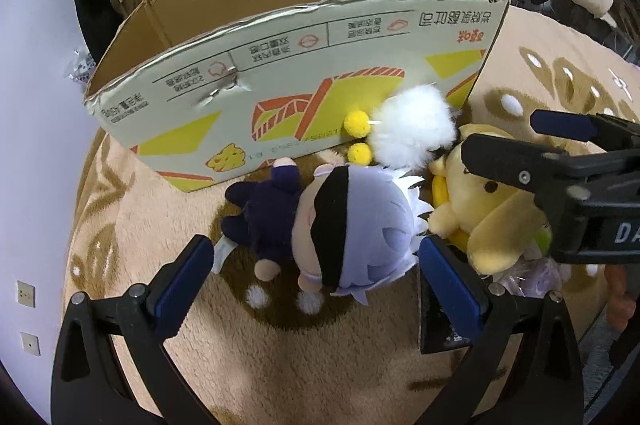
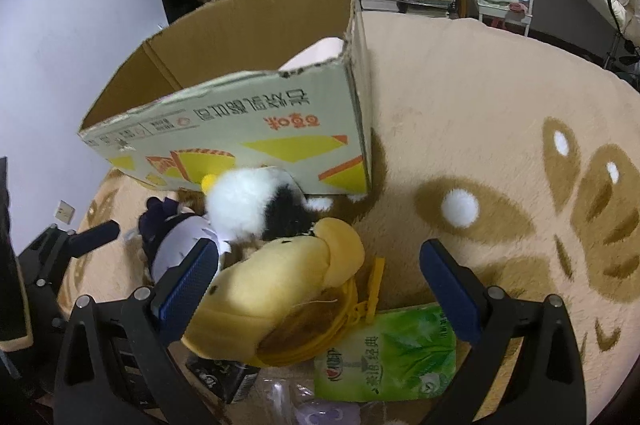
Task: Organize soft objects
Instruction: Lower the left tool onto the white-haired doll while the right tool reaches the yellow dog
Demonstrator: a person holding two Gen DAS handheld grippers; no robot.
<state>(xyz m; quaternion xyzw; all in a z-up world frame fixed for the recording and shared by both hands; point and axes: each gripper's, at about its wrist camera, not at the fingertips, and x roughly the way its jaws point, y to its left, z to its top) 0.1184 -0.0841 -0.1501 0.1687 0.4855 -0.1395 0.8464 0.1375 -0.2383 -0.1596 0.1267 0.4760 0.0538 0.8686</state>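
Plush toys (image 1: pixel 352 225) beside cardboard box (image 1: pixel 280 97)

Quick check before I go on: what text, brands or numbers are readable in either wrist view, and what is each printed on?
"DA", cut off at the frame edge: white letters on the right gripper body, left wrist view.
Chinese characters, upside down, not reliably readable: cardboard box front.
Chinese characters and a red logo, too blurred to read: green packet.
No legible numbers.

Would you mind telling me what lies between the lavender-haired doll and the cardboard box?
In the left wrist view, a fluffy white plush with yellow pom-poms sits between the lavender-haired doll and the cardboard box, resting against the box wall.
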